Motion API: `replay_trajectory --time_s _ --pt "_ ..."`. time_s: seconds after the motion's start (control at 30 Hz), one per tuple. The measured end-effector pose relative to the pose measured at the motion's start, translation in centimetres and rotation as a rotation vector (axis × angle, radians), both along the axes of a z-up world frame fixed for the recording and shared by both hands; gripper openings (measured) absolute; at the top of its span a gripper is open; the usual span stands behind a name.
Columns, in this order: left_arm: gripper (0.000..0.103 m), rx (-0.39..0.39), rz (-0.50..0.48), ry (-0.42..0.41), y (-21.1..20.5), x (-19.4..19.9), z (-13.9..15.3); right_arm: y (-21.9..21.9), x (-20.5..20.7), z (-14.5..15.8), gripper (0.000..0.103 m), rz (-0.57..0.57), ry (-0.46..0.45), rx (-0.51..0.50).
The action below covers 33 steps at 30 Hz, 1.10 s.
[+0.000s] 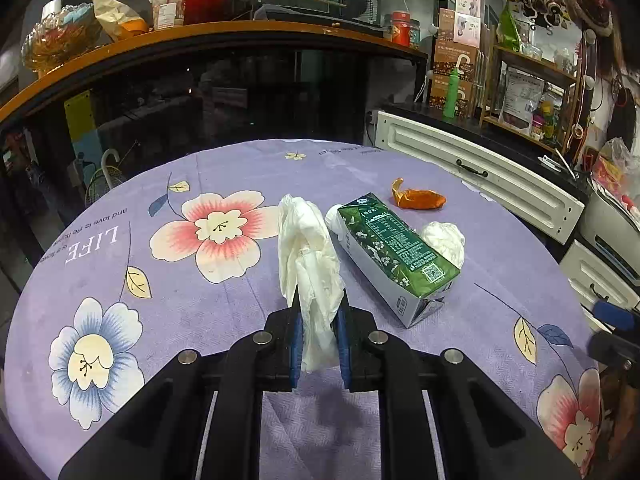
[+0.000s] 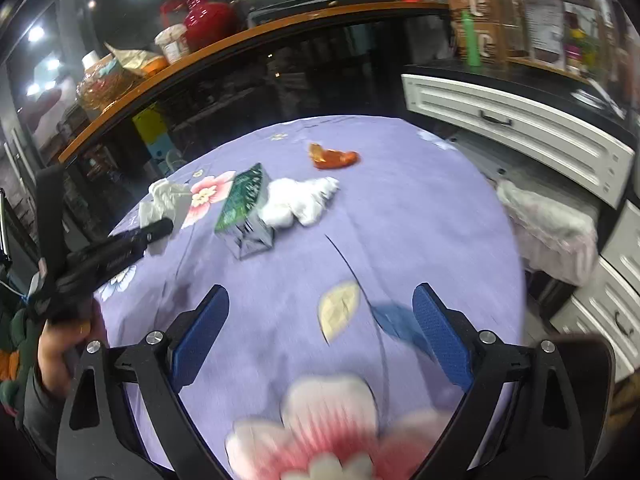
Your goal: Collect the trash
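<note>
Our left tongs [image 1: 320, 336] clamp a white crumpled tissue [image 1: 308, 256] just above the surface [image 1: 240, 312], its lower end hidden between them. Our right tongs [image 2: 320, 332] gape apart, their view blurred.

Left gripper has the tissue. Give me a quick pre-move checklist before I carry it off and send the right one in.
1. Left gripper shut on the white tissue: ok.
2. Tissue lifted off the tablecloth: cannot tell.
3. Right gripper open and holding nothing: ok.
4. Trash left on the table: green carton, crumpled white paper, orange wrapper: not ok.
5. Trash bin in sight: not ok, none visible.
</note>
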<state>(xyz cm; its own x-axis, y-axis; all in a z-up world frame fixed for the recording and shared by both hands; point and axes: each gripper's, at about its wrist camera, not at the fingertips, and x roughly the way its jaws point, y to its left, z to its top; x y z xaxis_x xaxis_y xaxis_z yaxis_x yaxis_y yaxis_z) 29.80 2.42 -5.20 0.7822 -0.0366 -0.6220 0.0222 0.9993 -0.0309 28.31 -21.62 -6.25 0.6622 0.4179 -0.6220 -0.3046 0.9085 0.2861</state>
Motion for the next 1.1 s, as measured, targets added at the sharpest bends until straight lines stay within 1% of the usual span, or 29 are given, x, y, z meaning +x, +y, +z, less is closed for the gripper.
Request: replay_trajectory --time_s 0.07,0.27,0.4,0.57,0.6,0.67,0.73,0.83,0.9,0.93,1.0,1.1 --pt "0.015 0.002 0.002 -0.001 0.0 0.1 0.0 1.2 1.8 0.2 0.092 0.017 0.001 0.004" --pt "0.015 -0.015 -0.010 -0.003 0.1 -0.2 0.0 3.6 6.4 0.0 0.092 0.020 0.026 -0.006" --pt "0.015 -0.012 -0.018 -0.006 -0.1 -0.2 0.0 5.1 9.1 -0.3 0.092 0.011 0.043 -0.020" --pt "0.015 -0.030 -0.017 -0.004 0.2 -0.3 0.0 6.4 11.9 -0.8 0.092 -0.012 0.056 -0.045" --pt "0.015 -0.029 -0.019 -0.003 0.1 -0.3 0.0 6.7 12.6 -1.1 0.091 -0.012 0.073 -0.044" --pt "0.015 -0.028 -0.025 -0.003 0.0 -0.3 0.0 7.1 13.6 -1.7 0.083 -0.014 0.104 -0.039" --pt "0.015 -0.024 -0.029 -0.004 -0.1 -0.3 0.0 7.6 14.4 -2.4 0.077 -0.014 0.135 -0.047" --pt "0.015 -0.027 -0.029 -0.004 0.0 -0.3 0.0 7.7 15.2 -3.3 0.072 -0.010 0.166 -0.046" --pt "0.015 -0.031 -0.027 -0.003 0.1 -0.3 0.0 7.8 15.4 -3.8 0.060 0.002 0.182 -0.036" --pt "0.015 -0.033 -0.026 -0.003 0.2 -0.3 -0.1 8.0 15.5 -4.0 0.051 0.013 0.194 -0.031" --pt "0.015 -0.032 -0.026 -0.002 0.2 -0.3 -0.1 8.0 15.2 -4.0 0.046 0.016 0.194 -0.023" --pt "0.015 -0.022 -0.025 0.000 0.1 -0.2 -0.3 7.9 14.3 -3.3 0.043 0.008 0.160 -0.041"
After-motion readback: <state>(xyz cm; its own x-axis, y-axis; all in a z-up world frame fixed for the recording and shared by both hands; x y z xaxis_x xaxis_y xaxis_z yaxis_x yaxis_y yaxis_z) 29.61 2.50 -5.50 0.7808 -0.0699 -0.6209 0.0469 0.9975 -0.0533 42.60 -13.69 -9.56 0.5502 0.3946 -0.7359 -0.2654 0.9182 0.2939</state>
